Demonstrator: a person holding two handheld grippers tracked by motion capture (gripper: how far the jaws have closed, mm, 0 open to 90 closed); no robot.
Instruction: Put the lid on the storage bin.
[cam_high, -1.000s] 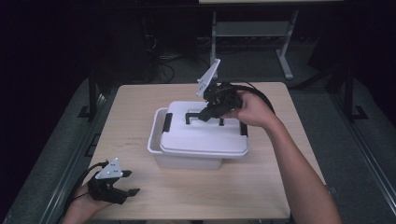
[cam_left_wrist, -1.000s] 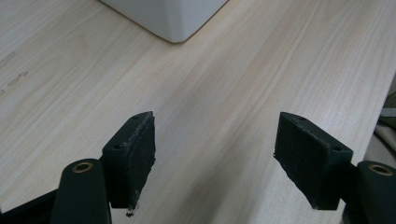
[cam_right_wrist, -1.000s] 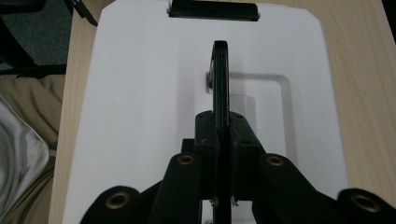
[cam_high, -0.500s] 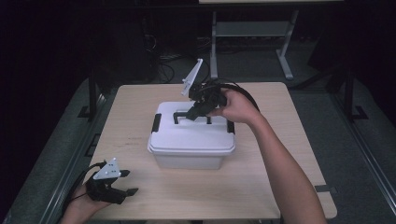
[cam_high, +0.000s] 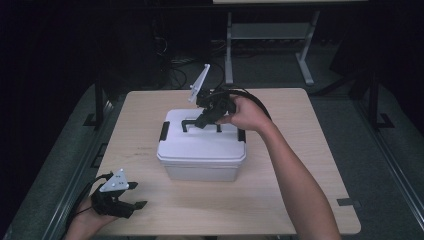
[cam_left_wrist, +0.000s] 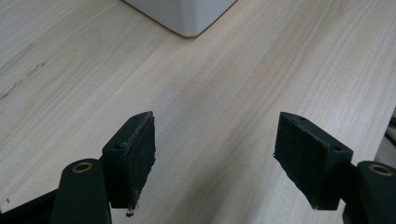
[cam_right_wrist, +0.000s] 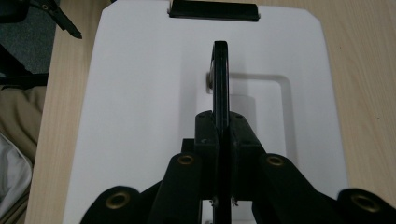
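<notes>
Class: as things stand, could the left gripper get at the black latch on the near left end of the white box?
Probably yes: the left gripper is open, and bare table lies between it and the latch on the white box.

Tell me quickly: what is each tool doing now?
Left tool: open, holding nothing, above the table.
Right tool: closed on the box handle.
</notes>
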